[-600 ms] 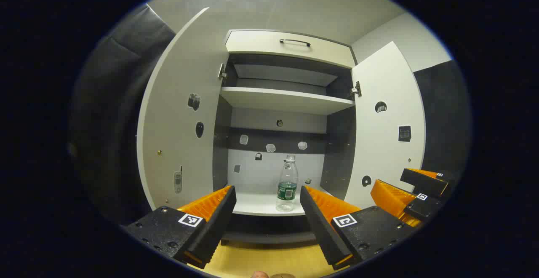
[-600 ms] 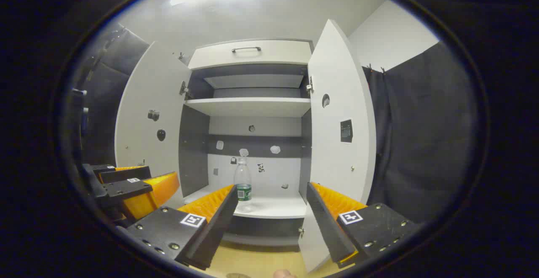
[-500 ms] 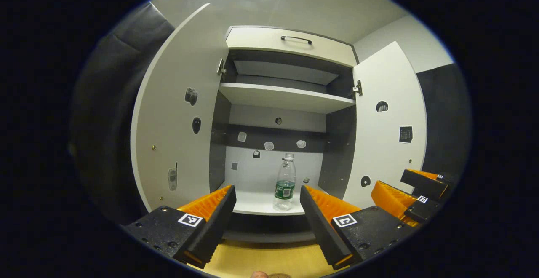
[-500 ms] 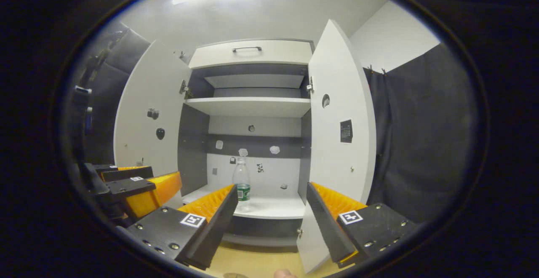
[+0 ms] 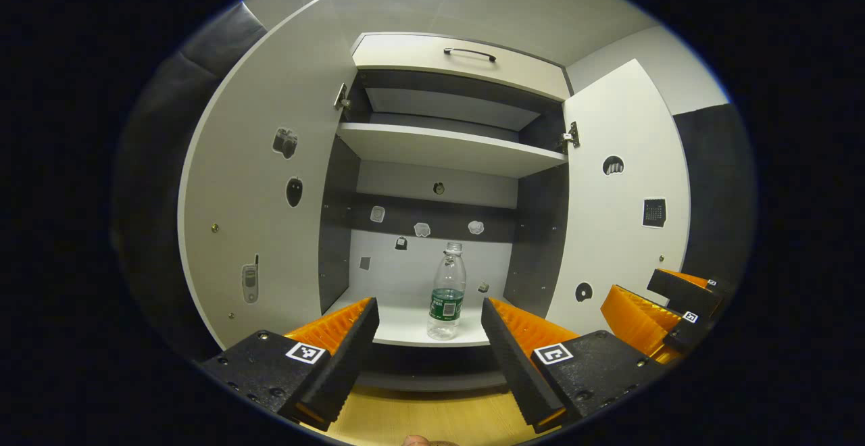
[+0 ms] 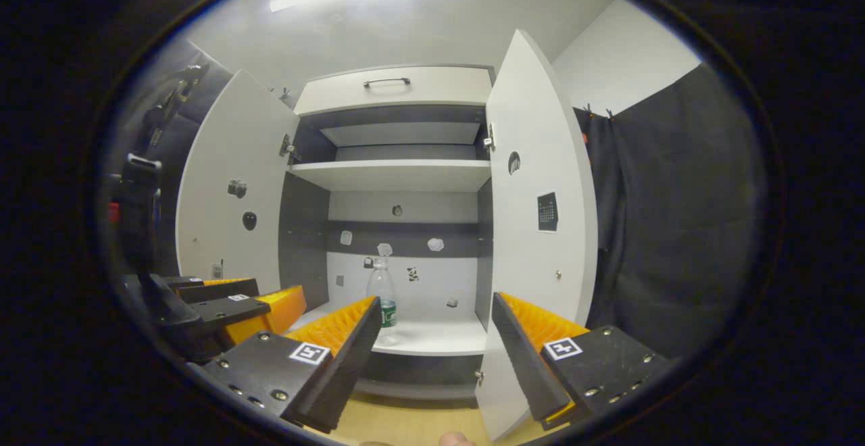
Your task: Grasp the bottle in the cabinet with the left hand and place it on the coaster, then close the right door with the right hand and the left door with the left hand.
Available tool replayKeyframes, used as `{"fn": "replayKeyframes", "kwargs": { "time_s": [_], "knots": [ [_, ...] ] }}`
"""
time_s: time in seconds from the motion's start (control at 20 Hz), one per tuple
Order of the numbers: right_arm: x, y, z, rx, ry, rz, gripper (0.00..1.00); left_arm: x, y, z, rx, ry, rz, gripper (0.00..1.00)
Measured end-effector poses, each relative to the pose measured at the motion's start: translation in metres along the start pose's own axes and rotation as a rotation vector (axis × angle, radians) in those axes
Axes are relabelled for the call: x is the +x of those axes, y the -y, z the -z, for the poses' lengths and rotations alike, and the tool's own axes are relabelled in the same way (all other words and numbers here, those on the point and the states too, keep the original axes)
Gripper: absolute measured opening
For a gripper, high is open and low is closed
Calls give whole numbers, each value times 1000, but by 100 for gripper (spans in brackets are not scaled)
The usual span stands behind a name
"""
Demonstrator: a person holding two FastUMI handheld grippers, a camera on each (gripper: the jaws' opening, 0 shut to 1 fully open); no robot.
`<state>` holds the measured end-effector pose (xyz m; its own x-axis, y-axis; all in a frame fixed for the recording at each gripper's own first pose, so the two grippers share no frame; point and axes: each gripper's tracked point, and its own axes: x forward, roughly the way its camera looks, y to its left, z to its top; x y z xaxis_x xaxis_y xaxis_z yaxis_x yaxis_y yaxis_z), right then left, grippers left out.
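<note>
Now the left gripper point(image 5: 426, 338) is spread wide and empty, short of the cabinet point(image 5: 459, 67), with the bottle point(image 5: 447, 292) upright on the lower shelf point(image 5: 405, 328) between its fingers. Beside it the right gripper point(image 6: 429, 338) also gapes empty, and both the left door point(image 5: 257, 182) and right door point(image 5: 622, 209) stand open.

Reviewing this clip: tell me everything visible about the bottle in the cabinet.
The bottle is clear plastic with a pale cap and a dark green label band around its lower middle; it looks empty or nearly so. It stands upright on the cabinet's lower white shelf, near the front edge, touching only that shelf. Both doors are open. The left gripper is open and short of it, the bottle framed between its fingers. In the right gripper view it stands left of centre.
</note>
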<state>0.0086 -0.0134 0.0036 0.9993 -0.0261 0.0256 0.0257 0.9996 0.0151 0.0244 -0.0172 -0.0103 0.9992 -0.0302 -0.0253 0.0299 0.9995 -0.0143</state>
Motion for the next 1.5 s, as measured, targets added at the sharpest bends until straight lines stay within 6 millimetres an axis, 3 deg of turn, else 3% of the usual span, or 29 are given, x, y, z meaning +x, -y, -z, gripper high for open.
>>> {"fn": "replayKeyframes", "kwargs": {
  "time_s": [0.35,0.45,0.6,0.7,0.75,1.0,1.2,1.5],
  "knots": [
    [1,10,0,-2,8,32,99,11,8,1,20,-3,28,96],
    [-2,12,-4,11,14,36,95,21,9,0,21,4,43,96],
    [-11,21,-12,14,24,53,99,51,10,-3,47,12,79,96],
    [-22,33,-16,17,32,84,95,77,11,-4,59,5,95,96],
    [-27,39,-17,17,33,104,99,91,13,-3,58,0,107,96],
    [-52,71,-14,-8,32,206,99,150,27,6,63,-32,156,96],
    [-67,96,-10,-31,27,288,99,186,30,14,91,-42,150,96],
    [-72,113,0,-61,0,344,99,235,24,40,90,-97,125,96]
  ]
}}
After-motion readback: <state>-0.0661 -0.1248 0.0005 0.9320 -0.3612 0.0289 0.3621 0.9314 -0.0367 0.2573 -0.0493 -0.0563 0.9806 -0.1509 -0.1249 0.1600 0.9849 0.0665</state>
